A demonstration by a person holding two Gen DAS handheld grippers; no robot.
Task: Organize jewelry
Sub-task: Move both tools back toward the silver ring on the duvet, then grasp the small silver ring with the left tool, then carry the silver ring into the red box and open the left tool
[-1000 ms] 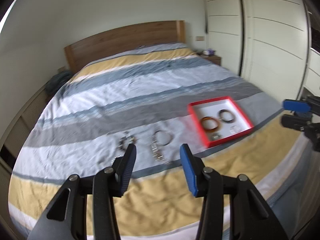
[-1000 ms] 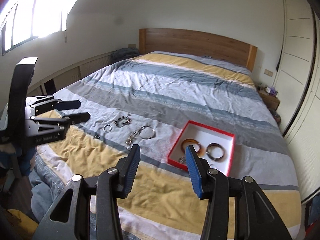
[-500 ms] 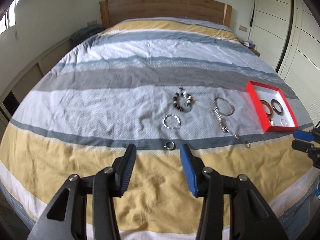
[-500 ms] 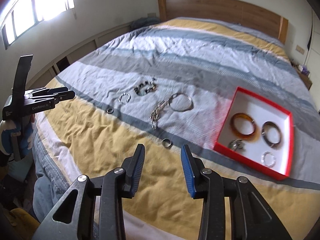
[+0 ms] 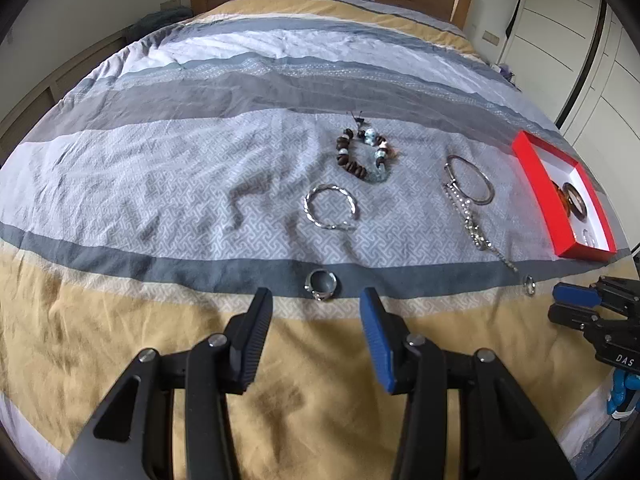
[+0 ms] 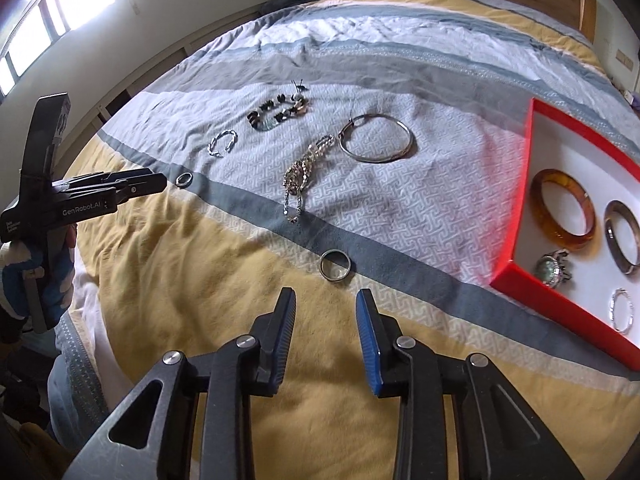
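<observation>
Striped bedspread (image 5: 160, 184): left tongs (image 5: 316, 316) wide, ring (image 5: 320, 280) just ahead; right tongs (image 6: 325, 312) wide, band ring (image 6: 336, 266) just ahead.

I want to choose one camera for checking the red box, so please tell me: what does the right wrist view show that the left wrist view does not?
Only the right wrist view shows the whole inside of the red box: an amber bangle, a stone ring and a small silver hoop. It also shows a window.

Only the left wrist view shows the white wardrobe doors.

Both show the beaded bracelet, the thin bangle, the chain, the twisted bracelet, two rings and both open grippers.
</observation>
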